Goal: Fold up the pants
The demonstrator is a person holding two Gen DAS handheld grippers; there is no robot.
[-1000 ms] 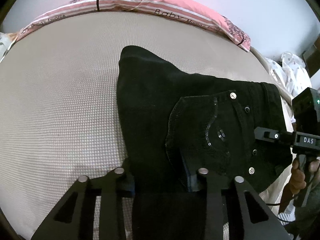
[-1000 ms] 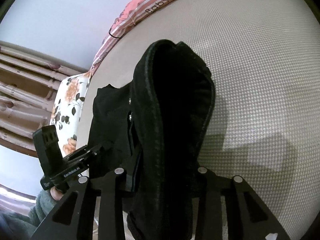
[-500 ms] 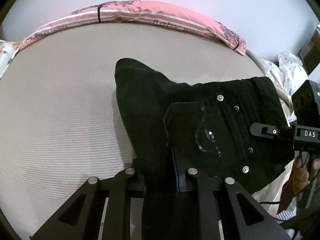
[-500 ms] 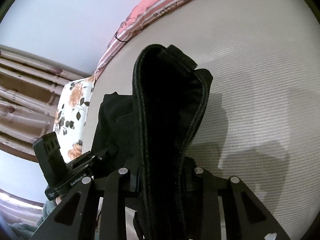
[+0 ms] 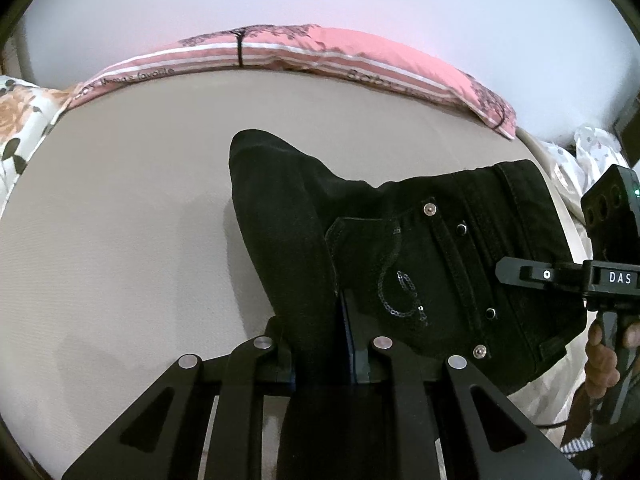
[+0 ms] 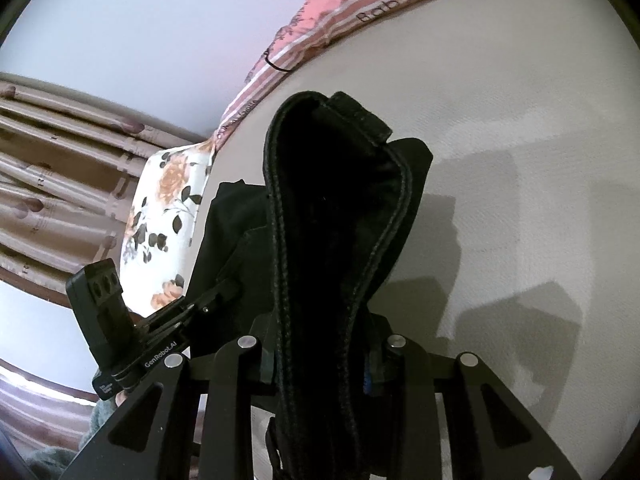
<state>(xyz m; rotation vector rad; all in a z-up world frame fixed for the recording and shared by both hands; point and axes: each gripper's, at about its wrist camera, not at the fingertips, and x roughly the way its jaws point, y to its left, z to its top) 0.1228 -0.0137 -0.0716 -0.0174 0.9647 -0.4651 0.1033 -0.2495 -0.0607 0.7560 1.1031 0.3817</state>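
Observation:
Black pants (image 5: 400,248) with a sequined back pocket and metal rivets hang between both grippers above a beige bed (image 5: 120,220). My left gripper (image 5: 320,344) is shut on a fold of the pants near the pocket. My right gripper (image 6: 324,344) is shut on the waistband end (image 6: 332,200), which stands up in a loop before the camera. The right gripper also shows at the right edge of the left wrist view (image 5: 560,276), the left gripper at the lower left of the right wrist view (image 6: 160,336).
A pink striped pillow (image 5: 300,52) lies along the bed's far edge by a white wall. A floral pillow (image 6: 164,232) lies at the left, with curtains (image 6: 48,160) behind. White spotted cloth (image 5: 592,152) lies off the bed's right side.
Both grippers have lifted the pants higher off the bed. The left jaws have closed tighter on the fabric. More wall and pillow now show.

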